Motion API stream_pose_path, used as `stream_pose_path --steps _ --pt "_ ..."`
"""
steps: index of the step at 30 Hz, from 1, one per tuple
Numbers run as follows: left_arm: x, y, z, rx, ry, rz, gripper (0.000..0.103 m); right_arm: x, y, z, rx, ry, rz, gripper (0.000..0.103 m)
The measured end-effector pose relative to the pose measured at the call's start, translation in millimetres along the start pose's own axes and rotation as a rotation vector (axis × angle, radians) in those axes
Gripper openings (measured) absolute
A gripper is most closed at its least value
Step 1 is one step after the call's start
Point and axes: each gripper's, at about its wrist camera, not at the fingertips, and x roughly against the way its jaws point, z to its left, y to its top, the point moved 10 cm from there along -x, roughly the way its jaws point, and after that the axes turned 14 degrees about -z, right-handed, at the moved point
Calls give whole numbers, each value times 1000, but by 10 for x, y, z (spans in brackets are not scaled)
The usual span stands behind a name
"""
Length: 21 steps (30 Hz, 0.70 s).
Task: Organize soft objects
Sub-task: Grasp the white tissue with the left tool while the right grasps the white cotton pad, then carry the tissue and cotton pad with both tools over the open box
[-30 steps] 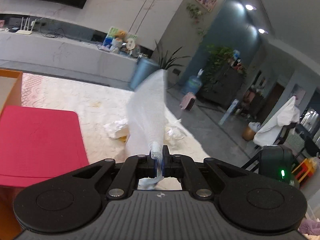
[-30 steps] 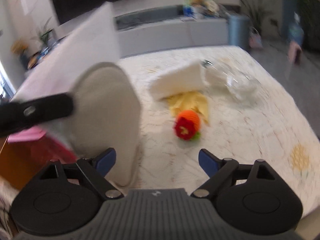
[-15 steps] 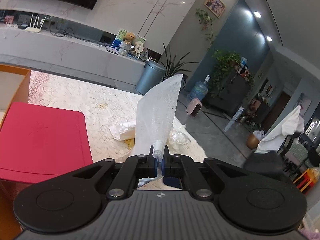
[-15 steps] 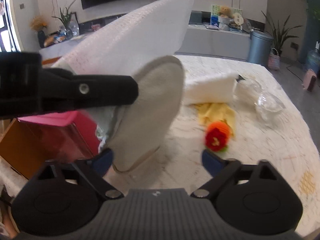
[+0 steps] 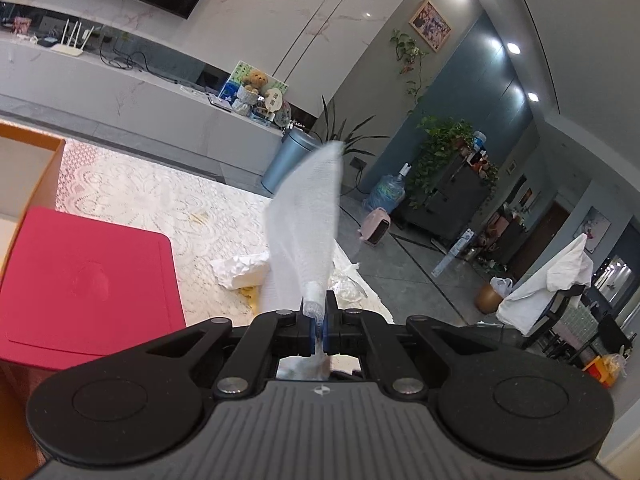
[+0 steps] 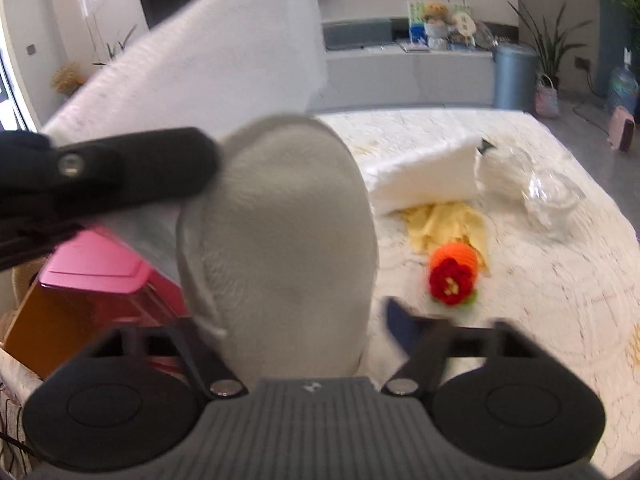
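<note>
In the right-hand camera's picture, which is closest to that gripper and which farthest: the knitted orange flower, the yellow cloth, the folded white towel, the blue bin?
From the right gripper:
1. Knitted orange flower, just ahead, slightly right on the table.
2. Yellow cloth, right behind the flower.
3. Folded white towel, farther back, mid-table.
4. Blue bin, on the floor past the table's far edge.

A white mesh-textured slipper hangs lifted above the surface, pinched at its edge, its pale grey sole facing the right wrist camera; that view is blurred, so finer detail is unclear. On the lace-covered surface lie a folded white towel, a crumpled yellow cloth just in front of it, and a knitted orange toy with a red flower resting at the cloth's near edge. A clear crinkled plastic bag lies beside the towel.
</note>
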Motion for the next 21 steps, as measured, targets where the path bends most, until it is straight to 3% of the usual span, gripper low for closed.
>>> stream_pose_path --steps 4,10,16,21 --pt "6 20 47 -5 23 -11 3 34 -67 -175 5 -61 34 26" --pt "41 80 170 -16 76 -22 3 73 -79 -344 -34 -75 26 7" --pt "107 98 116 -77 92 -30 3 56 -90 -414 -70 -87 27 6" --pt "142 101 76 -126 126 -48 3 181 54 -418 -80 -74 -44 3"
